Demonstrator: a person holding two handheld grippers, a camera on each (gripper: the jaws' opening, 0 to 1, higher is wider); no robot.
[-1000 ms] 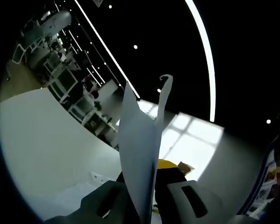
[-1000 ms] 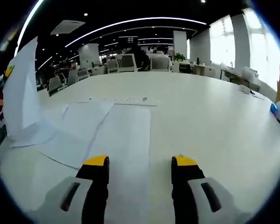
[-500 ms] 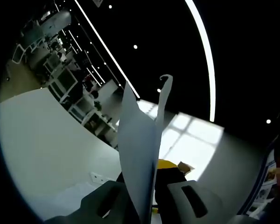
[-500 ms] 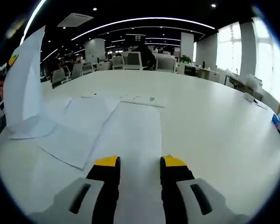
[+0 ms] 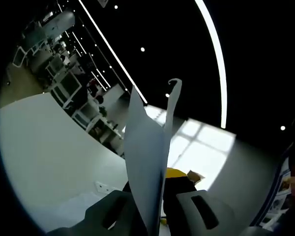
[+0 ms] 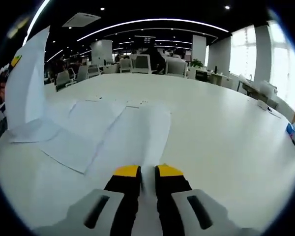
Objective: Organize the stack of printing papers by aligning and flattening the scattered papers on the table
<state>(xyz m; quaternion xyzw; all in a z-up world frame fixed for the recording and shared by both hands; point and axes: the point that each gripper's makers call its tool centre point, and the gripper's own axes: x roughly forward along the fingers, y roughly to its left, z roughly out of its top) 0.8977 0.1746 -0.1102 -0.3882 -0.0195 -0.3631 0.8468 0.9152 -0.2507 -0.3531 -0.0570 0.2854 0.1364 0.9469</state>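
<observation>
Your right hand-held gripper (image 6: 147, 173), low over the counter (image 6: 226, 132), pinches a flat sheet (image 6: 137, 135) at bottom centre. Your left hand-held gripper (image 5: 155, 196) tilts upward, clamping upright papers (image 5: 146, 167); more scattered papers (image 6: 73, 132) lie left.

Upright paper sheet (image 5: 146, 167) hides the left tool's (image 5: 155, 199) tips.

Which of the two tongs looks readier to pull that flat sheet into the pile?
Probably the right tongs: they pinch the flat sheet on the table. The left tongs hold another sheet upright.
</observation>
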